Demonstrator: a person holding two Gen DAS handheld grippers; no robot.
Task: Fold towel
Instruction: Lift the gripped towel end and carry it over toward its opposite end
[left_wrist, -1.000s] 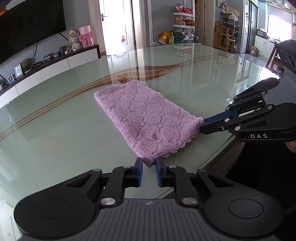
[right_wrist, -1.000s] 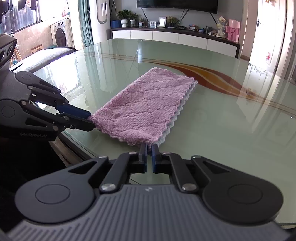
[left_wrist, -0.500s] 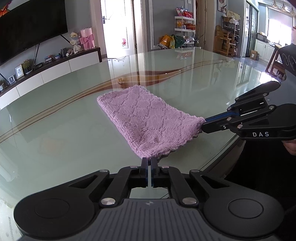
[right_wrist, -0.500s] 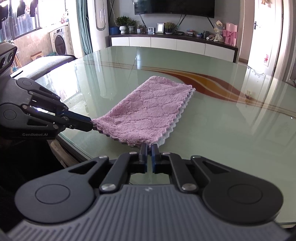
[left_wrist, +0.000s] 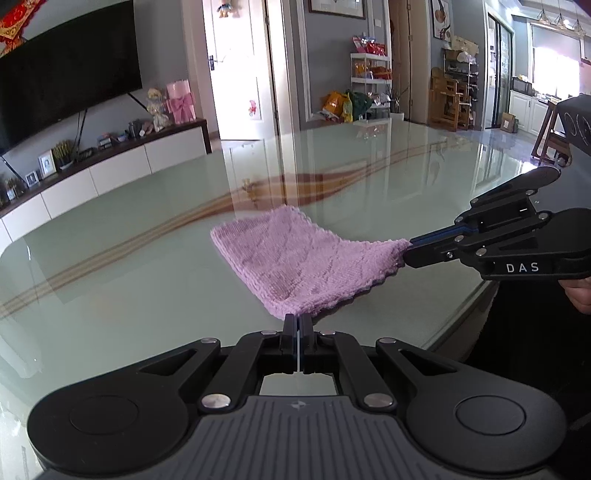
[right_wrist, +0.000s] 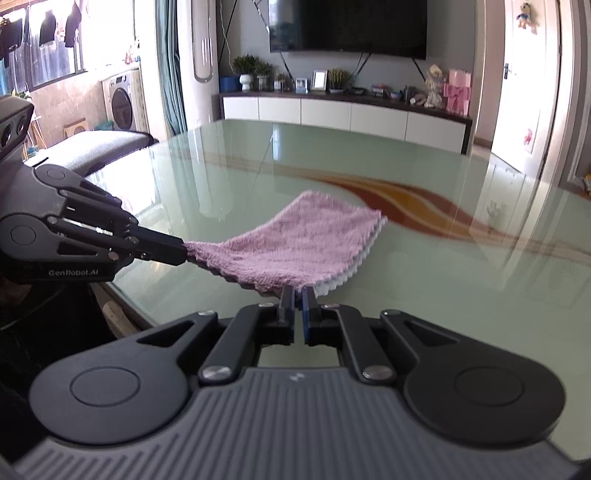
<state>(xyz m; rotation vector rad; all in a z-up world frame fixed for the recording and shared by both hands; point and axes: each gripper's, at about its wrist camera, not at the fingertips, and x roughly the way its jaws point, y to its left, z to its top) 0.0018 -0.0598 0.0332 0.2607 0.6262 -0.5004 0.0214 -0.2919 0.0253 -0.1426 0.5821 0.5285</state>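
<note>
We have the left gripper (left_wrist: 297, 316) and right gripper (right_wrist: 298, 290) each clamped on a near towel (left_wrist: 295, 258) corner; far end at 12 o'clock rests on the bench (left_wrist: 110, 266).

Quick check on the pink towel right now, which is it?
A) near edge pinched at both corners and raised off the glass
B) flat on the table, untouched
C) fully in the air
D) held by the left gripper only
A: the left gripper and right gripper each clamp a near corner of the towel, whose far end rests on the table.
</note>
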